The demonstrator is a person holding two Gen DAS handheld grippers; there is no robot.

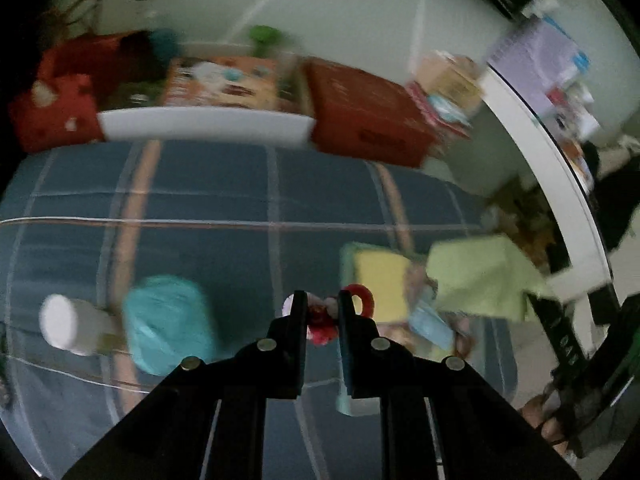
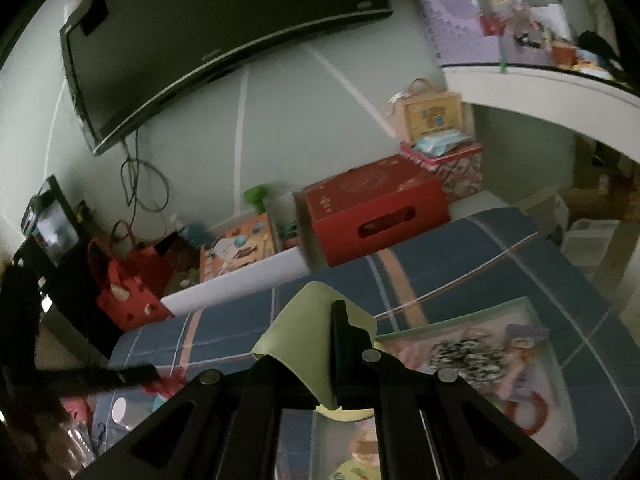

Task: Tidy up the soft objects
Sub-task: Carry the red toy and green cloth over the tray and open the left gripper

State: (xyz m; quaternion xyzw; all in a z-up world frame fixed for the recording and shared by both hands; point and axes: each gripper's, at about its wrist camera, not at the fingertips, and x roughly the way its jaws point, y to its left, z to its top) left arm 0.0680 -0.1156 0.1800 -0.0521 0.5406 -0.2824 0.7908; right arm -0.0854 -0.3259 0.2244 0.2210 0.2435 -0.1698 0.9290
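My left gripper (image 1: 322, 304) is shut on a small red and pink soft toy (image 1: 320, 326), held above the blue plaid bed cover (image 1: 240, 200). In the right wrist view this same gripper (image 2: 132, 374) shows blurred at the lower left. My right gripper (image 2: 326, 320) is shut on the light green cover (image 2: 308, 328) of a cloth book (image 2: 480, 356), lifting it. The left wrist view shows the raised green cover (image 1: 480, 276) over a yellow page (image 1: 380, 284). A red ring (image 1: 362, 300) lies by the book. A teal soft object (image 1: 168, 320) and a white cylinder (image 1: 60, 320) lie to the left.
Beyond the bed stand a red box (image 2: 376, 216), a white bin (image 2: 240, 280) of toys and a red bag (image 2: 128, 288). A dark screen (image 2: 208, 40) hangs on the wall. A white desk (image 2: 540, 88) with clutter curves along the right.
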